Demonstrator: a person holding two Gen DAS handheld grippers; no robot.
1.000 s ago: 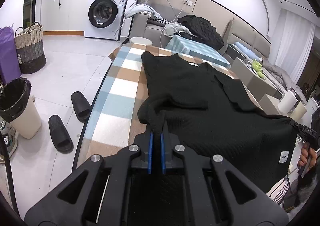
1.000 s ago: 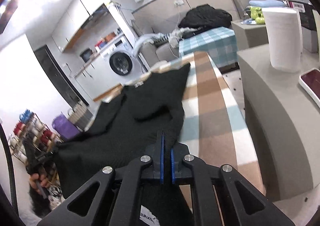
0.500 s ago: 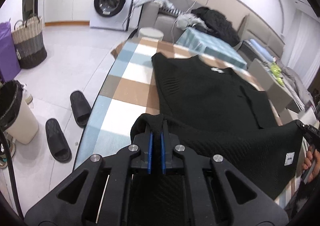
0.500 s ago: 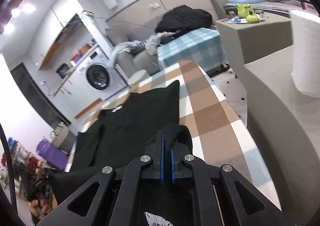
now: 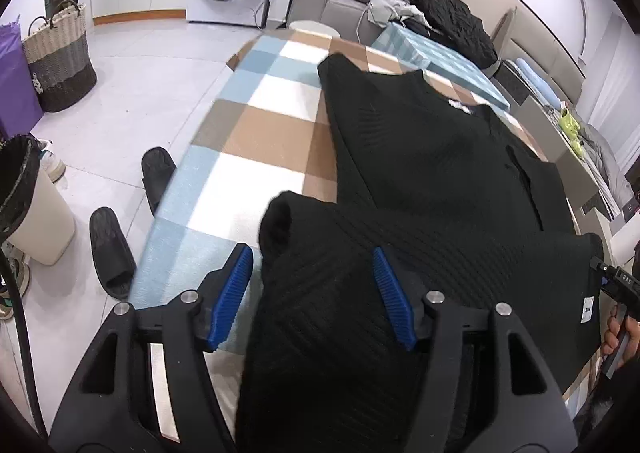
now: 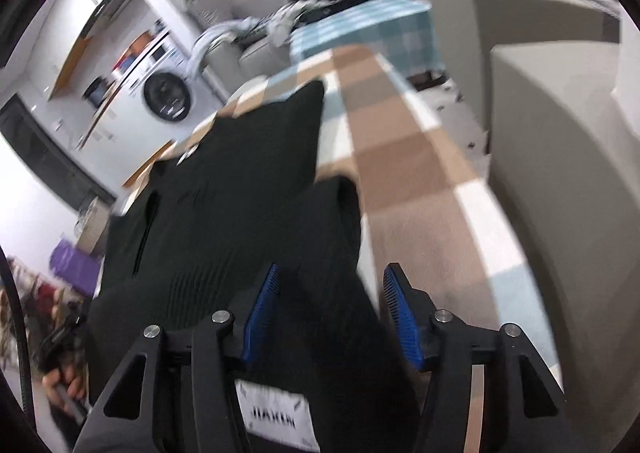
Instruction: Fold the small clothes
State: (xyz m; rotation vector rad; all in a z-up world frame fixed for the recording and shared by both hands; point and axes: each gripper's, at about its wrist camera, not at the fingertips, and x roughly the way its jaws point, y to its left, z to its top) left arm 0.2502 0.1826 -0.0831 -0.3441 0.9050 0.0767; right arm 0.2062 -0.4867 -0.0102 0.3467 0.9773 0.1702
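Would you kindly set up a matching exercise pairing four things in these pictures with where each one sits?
Things:
1. black sweater
2. black slippers
3. woven basket
4. black jacket

Places:
A. on the floor beside the table
B. spread on the checked tablecloth
C. heaped on the sofa
D. next to the purple bag

Pairs: 1-B, 2-A, 3-D, 4-C
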